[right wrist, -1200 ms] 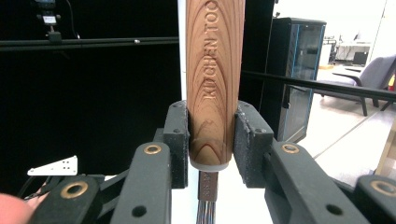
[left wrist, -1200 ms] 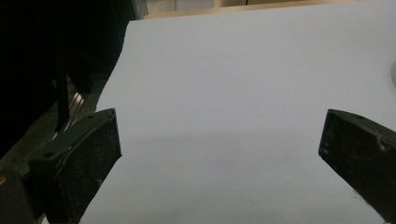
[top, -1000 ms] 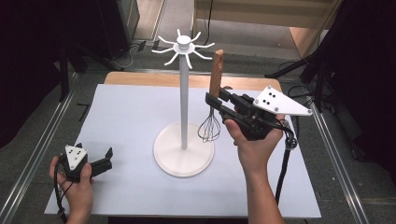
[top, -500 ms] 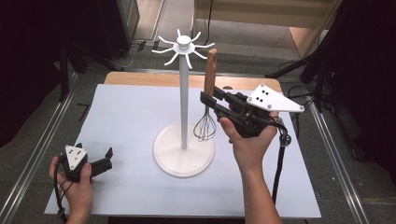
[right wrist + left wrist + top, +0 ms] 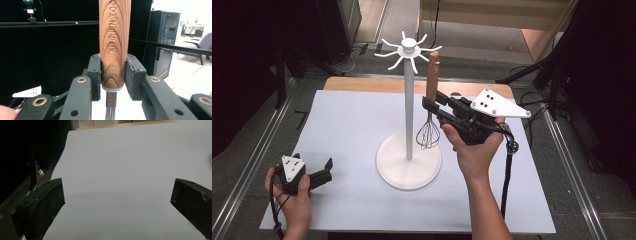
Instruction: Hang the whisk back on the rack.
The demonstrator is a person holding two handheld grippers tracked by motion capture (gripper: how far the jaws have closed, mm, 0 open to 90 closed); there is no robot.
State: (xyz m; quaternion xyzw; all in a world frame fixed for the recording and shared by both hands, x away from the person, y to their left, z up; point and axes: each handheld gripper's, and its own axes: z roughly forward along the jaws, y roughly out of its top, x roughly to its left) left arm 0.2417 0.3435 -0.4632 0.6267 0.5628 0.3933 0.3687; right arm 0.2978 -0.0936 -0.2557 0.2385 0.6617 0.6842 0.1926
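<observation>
The right gripper (image 5: pixel 428 104) pinches the whisk (image 5: pixel 430 107) upright at the stand's (image 5: pixel 409 100) three o'clock. The left gripper (image 5: pixel 328 167), jaws spread wide, rests at the table's (image 5: pixel 352 130) seven o'clock.

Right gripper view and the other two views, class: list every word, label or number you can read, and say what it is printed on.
"KITCHEN TOO", cut off at the top edge: engraved lengthwise along the wooden handle of the whisk, clamped between the jaws of the right gripper.
Small stamped marks on the whisk's metal neck: too blurred to read.
High view and left gripper view: no readable text.
</observation>
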